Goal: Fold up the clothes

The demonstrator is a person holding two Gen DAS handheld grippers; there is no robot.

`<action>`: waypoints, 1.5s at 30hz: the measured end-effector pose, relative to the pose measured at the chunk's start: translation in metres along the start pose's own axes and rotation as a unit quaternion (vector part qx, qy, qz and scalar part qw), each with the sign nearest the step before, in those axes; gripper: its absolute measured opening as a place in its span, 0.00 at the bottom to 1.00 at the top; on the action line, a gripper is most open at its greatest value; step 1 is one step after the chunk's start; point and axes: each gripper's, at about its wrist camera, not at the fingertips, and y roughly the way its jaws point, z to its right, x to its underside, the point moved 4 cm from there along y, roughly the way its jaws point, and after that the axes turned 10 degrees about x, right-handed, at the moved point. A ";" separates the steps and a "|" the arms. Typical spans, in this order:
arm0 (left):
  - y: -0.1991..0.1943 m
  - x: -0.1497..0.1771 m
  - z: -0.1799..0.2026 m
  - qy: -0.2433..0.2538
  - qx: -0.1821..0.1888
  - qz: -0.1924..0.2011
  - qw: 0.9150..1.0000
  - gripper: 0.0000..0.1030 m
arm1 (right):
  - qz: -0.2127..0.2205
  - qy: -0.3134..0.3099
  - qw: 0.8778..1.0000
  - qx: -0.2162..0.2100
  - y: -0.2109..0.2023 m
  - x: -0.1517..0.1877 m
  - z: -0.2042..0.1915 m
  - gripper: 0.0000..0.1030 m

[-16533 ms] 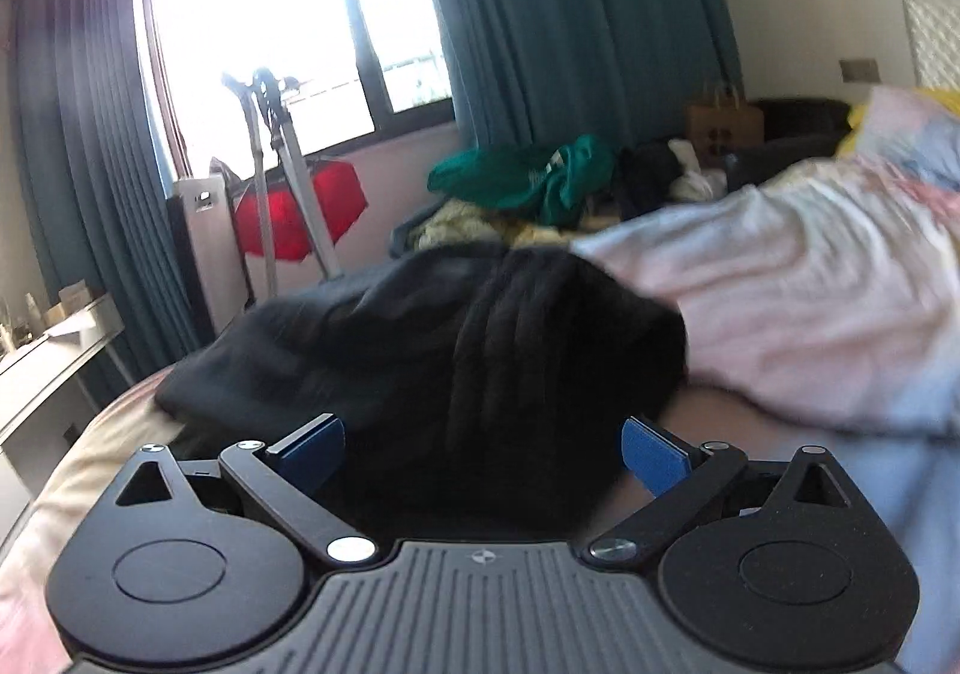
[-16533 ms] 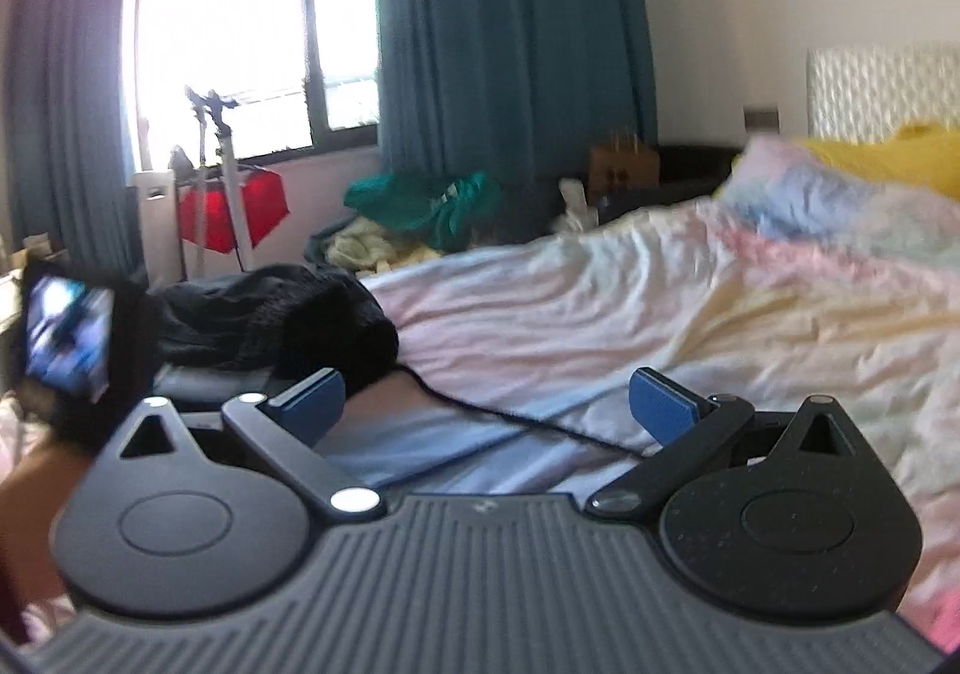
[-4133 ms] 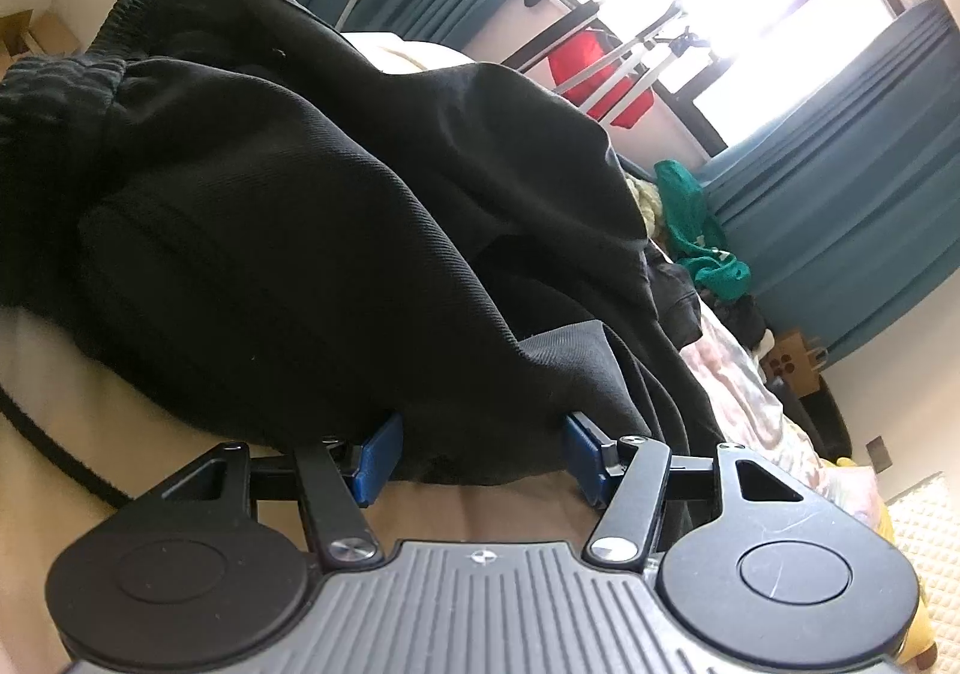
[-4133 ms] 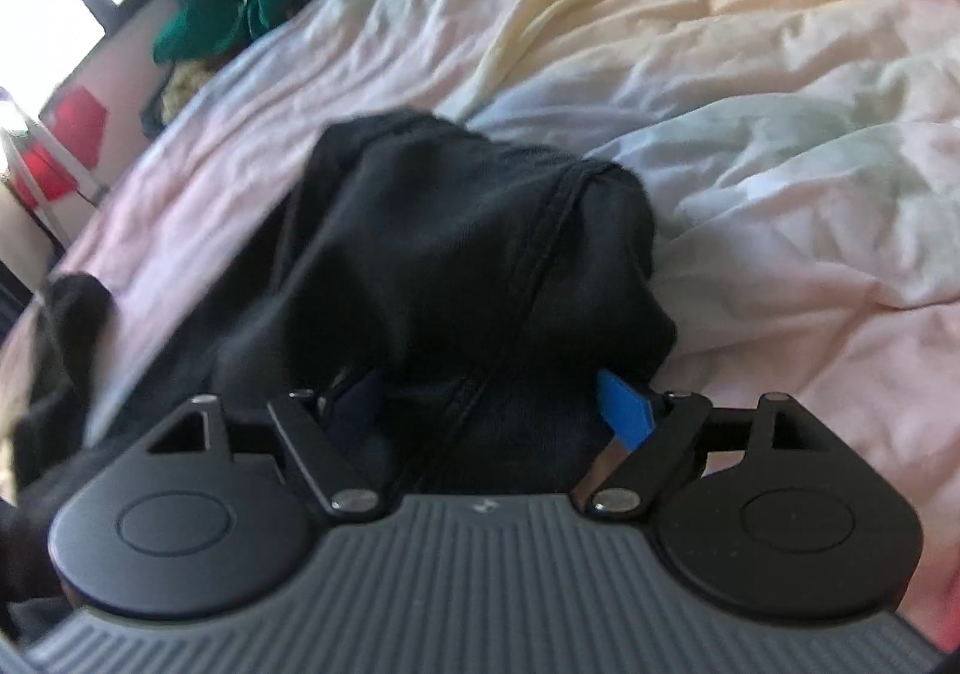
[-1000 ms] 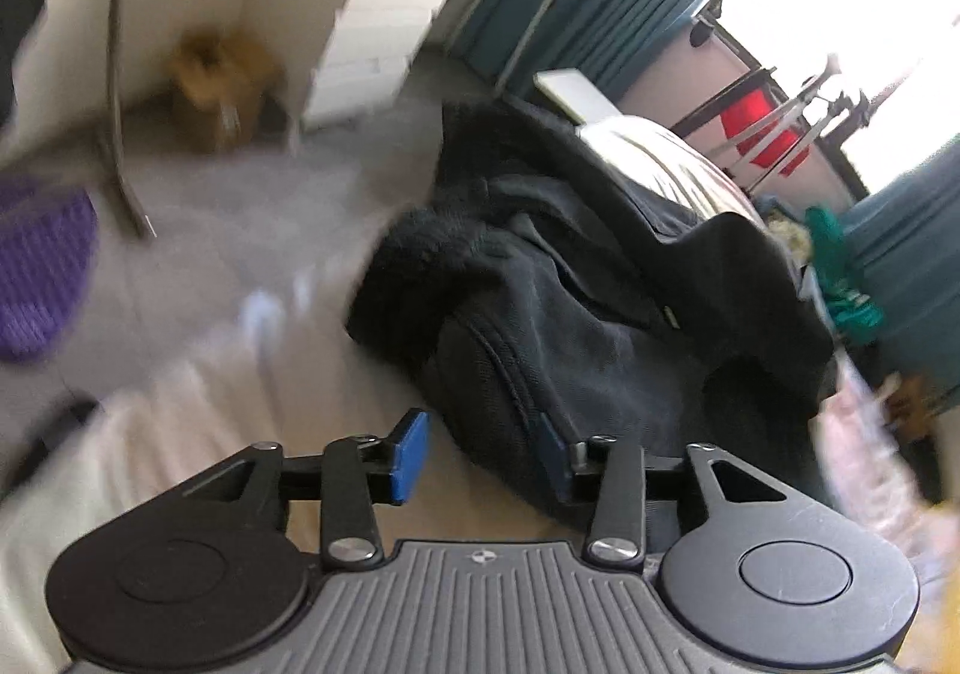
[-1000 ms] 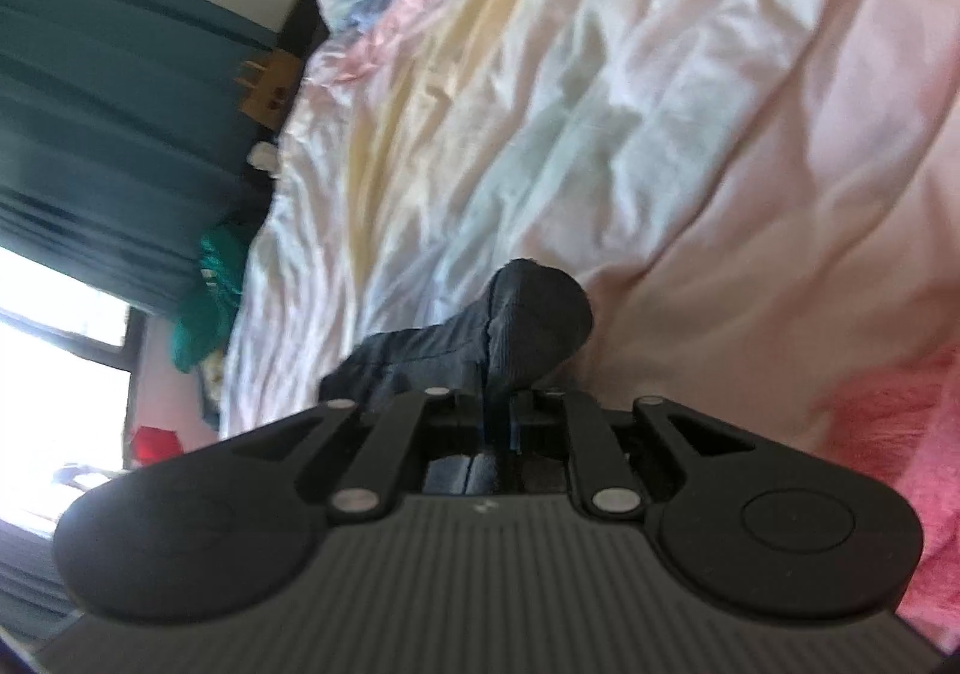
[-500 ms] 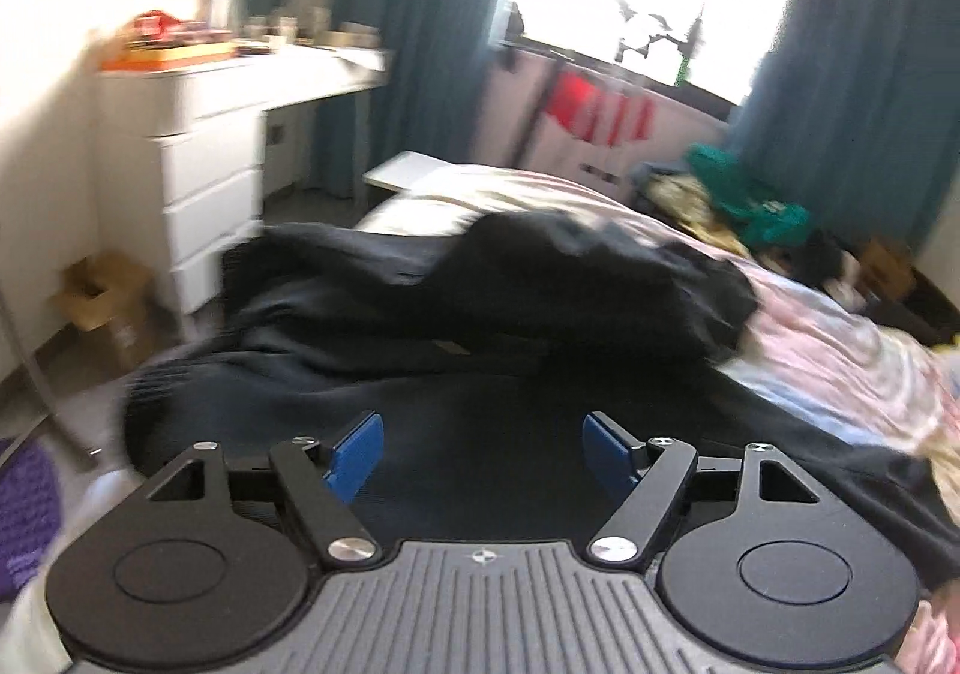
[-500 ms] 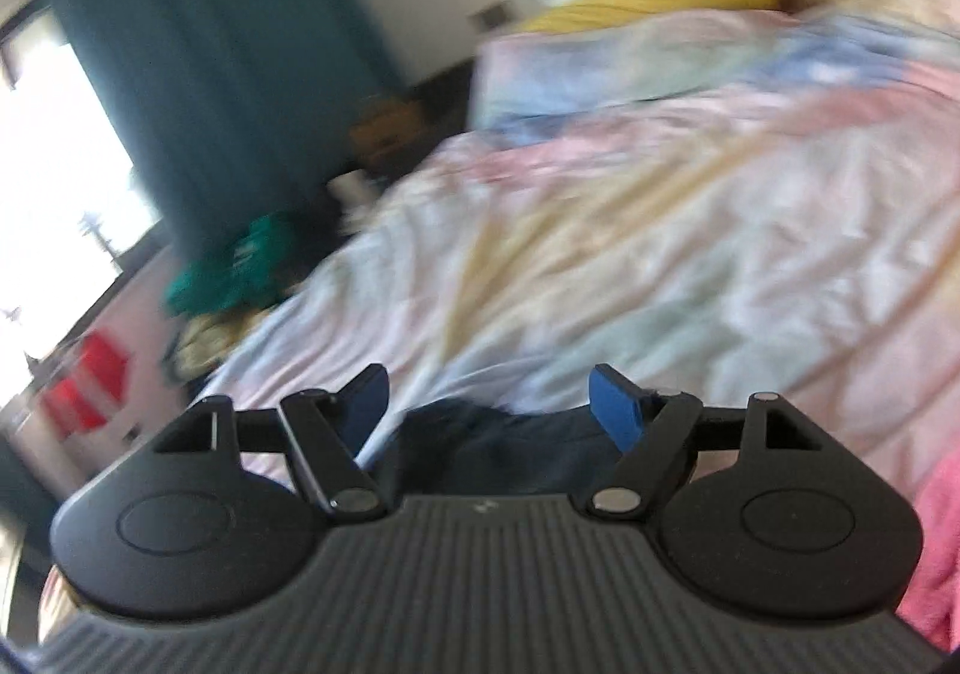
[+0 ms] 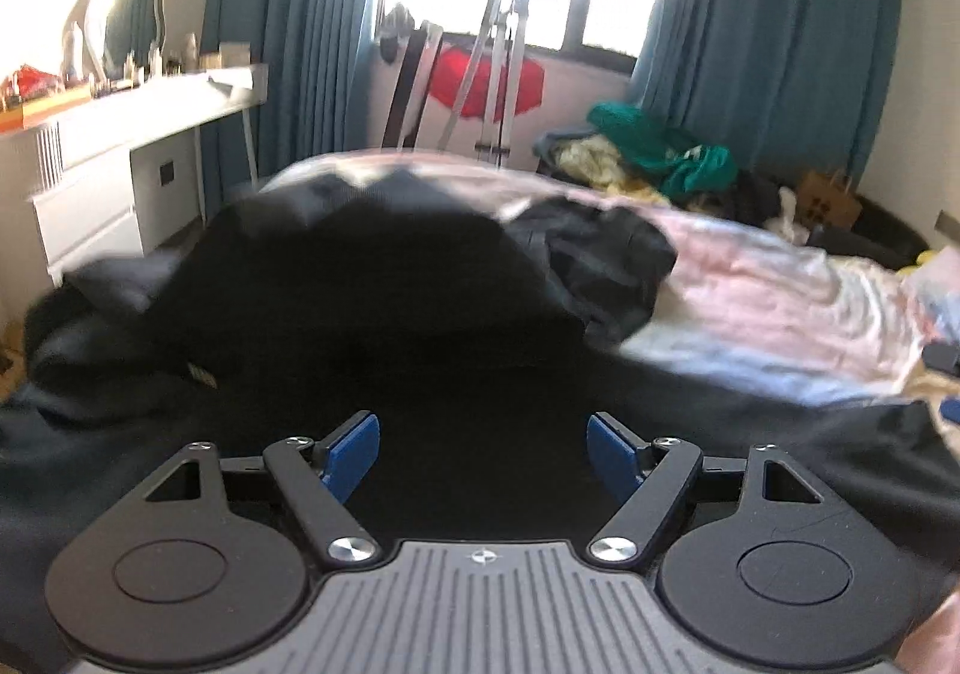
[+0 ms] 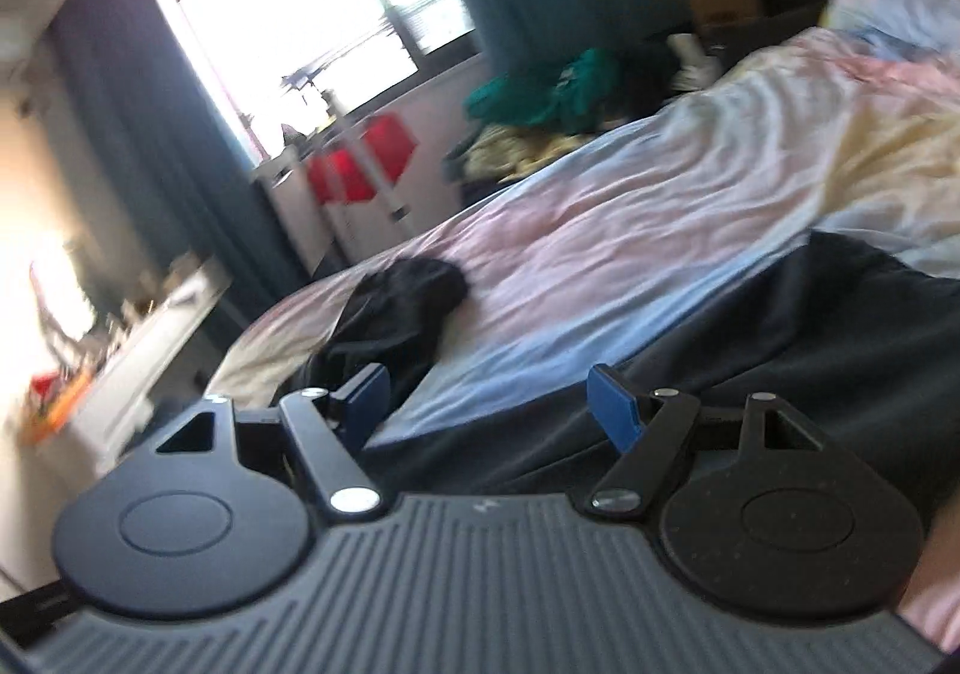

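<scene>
The bed [image 10: 690, 176], spread with a rumpled pastel sheet, served as the folding surface — broad, soft and at hand height, which was likely why the clothes lay there rather than on the white worktop [image 9: 120, 134] by the wall. Across its near end lay the large black garment [image 9: 390, 284], heaped and creased in the left wrist view and stretching as a flatter dark panel [image 10: 810, 326] along the near side in the right wrist view. It looked laid out but not yet squared, so the fold seemed at an early or middle step. Further up the sheet sat a smaller black bundle [image 10: 408, 302], apart from the flat panel; whether it belonged to the same garment could not be told. A pile of green and yellow clothing [image 9: 660, 158] lay beyond the bed, near the curtains, outside the work.

The left claw [image 9: 483, 449] hung low over the dark cloth with its jaws opening, the blue pads [image 9: 354, 446] wide apart — cloth showed between them but neither pad pressed on it. The right claw [image 10: 489, 404] stood wide open as well, over the edge of the flat panel where it met the sheet, gripping nothing.
</scene>
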 end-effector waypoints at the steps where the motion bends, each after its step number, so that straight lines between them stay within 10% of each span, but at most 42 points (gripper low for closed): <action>1: 0.009 0.006 -0.002 -0.002 -0.001 -0.005 1.000 0.75 | -0.003 -0.014 1.000 -0.007 0.002 0.005 -0.009 0.73; 18: 0.016 -0.002 -0.029 -0.015 -0.023 0.005 1.000 0.75 | -0.064 -0.069 0.994 -0.057 0.052 0.043 -0.067 0.73; 24: 0.034 0.012 -0.036 -0.042 -0.005 -0.019 0.999 0.75 | -0.124 -0.003 0.989 -0.083 0.145 0.008 -0.086 0.74; 36: 0.082 0.021 -0.067 -0.071 0.041 0.003 0.997 0.78 | -0.104 0.100 0.989 0.021 0.358 -0.027 -0.109 0.73; 39: 0.086 0.021 -0.064 -0.048 0.049 0.017 0.998 0.79 | -0.074 0.042 0.995 0.060 0.375 -0.038 -0.124 0.51; 41: 0.088 0.023 -0.062 -0.039 0.052 0.018 0.998 0.79 | -0.069 0.003 0.994 0.084 0.379 -0.046 -0.133 0.14; 45: 0.085 0.024 -0.065 -0.044 0.063 0.017 0.997 0.79 | -0.023 -0.017 0.995 0.099 0.352 -0.085 -0.147 0.09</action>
